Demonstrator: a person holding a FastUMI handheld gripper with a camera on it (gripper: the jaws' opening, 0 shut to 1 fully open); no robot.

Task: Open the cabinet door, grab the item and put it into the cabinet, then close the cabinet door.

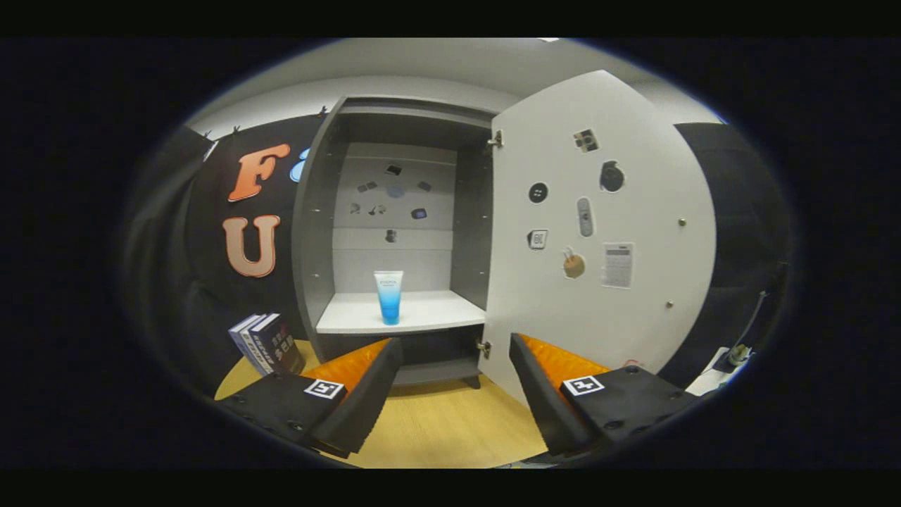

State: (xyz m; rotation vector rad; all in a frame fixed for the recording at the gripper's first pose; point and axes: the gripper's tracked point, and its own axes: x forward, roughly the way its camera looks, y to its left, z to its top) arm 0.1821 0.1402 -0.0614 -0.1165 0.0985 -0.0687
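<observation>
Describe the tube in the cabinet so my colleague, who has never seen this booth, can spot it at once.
Start at the grey cabinet, whose white door hangs open beside it. On its white shelf stands a tube, upright on its cap, beyond the open, empty claw. It is white on top fading to blue below, alone on the shelf, unlike the flat stickers behind.

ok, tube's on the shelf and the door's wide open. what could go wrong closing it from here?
1. The cabinet door stands swung fully open beside the right finger; the open gripper holds nothing and sits back from it, so a push near the hinge may slip or barely turn it.
2. The blue tube stands upright near the shelf's front edge; a hard slam might tip it.
3. The books lean by the cabinet's left side and could be knocked.
</observation>
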